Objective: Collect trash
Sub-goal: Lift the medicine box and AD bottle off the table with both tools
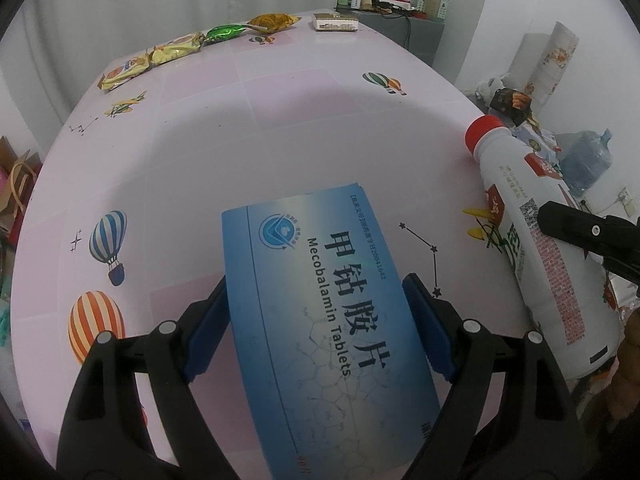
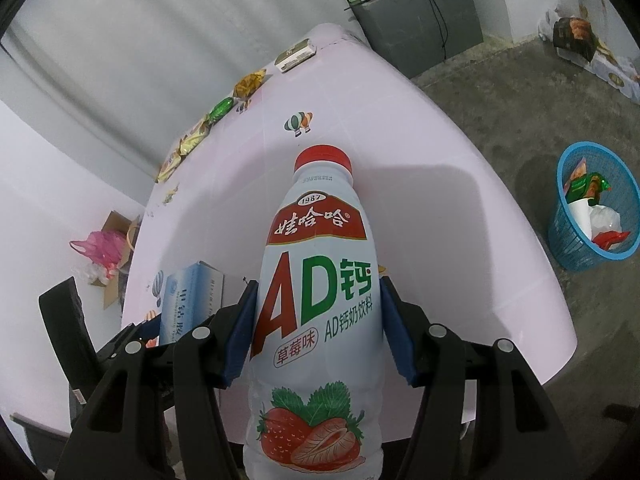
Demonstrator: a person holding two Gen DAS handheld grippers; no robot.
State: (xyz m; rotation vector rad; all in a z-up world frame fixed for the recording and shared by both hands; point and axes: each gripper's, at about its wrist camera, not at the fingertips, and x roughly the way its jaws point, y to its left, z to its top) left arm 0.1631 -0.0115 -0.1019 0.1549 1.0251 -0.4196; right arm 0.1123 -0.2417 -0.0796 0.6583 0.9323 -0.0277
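Note:
My left gripper (image 1: 316, 300) is shut on a blue tablet box (image 1: 320, 304), its blue pads pressing both long sides above the pink table (image 1: 280, 120). A white strawberry-drink bottle with a red cap (image 2: 316, 300) is held the same way in my right gripper (image 2: 318, 312), cap pointing away. That bottle (image 1: 532, 232) also shows at the right of the left wrist view, with a black finger of the right gripper across it. The box (image 2: 192, 300) appears at the lower left of the right wrist view. A blue mesh basket (image 2: 592, 248) with wrappers in it stands on the floor right of the table.
Several snack packets (image 1: 168, 50) and a small carton (image 1: 335, 22) line the table's far edge. A grey cabinet (image 2: 424, 12) with bottles stands beyond. A cardboard box with a pink bag (image 2: 106, 248) sits on the floor at the left. Bags and a water jug (image 1: 588, 160) lie at the right.

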